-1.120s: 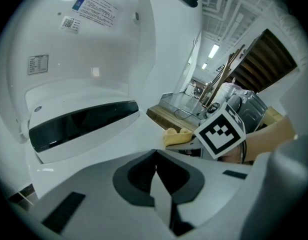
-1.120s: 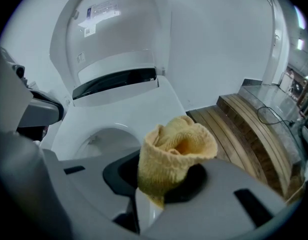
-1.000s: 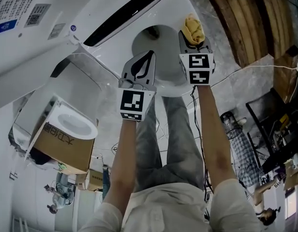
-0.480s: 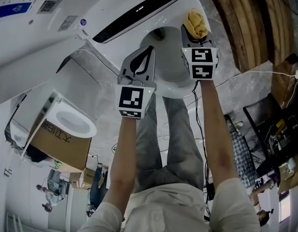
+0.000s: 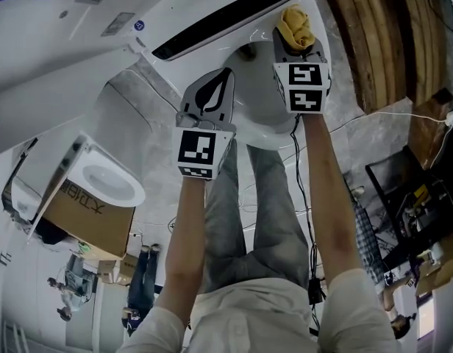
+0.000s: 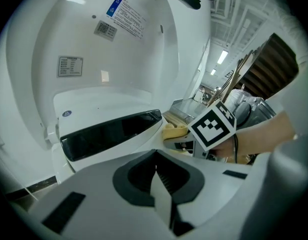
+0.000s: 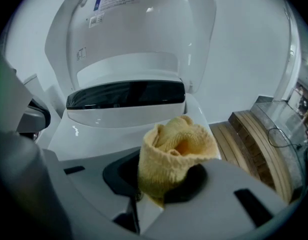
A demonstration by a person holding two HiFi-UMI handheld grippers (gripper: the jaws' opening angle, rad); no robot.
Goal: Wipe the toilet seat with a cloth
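Observation:
The white toilet has its lid (image 5: 72,43) raised and a dark glossy strip (image 5: 225,18) behind the seat (image 5: 265,127). In the head view my right gripper (image 5: 295,48) is shut on a bunched yellow cloth (image 5: 293,25) over the seat's right rear part. The right gripper view shows the cloth (image 7: 177,148) sticking out of the right gripper (image 7: 159,194), in front of the strip (image 7: 126,94). Whether it touches the seat I cannot tell. My left gripper (image 5: 226,76) hovers over the bowl, shut on nothing. The left gripper view shows this left gripper (image 6: 156,176) with jaws together.
A second toilet (image 5: 105,186) sits in a cardboard box (image 5: 87,218) at the left. Wooden planks (image 5: 381,35) lie right of the toilet, and a cable (image 5: 373,116) runs across the floor. The person's legs (image 5: 263,197) stand before the bowl. People (image 5: 65,304) stand far off at lower left.
The head view has tilted, so the toilet sits a little further right in frame. The right gripper with the cloth has edged slightly toward the strip. Both jaws are unchanged.

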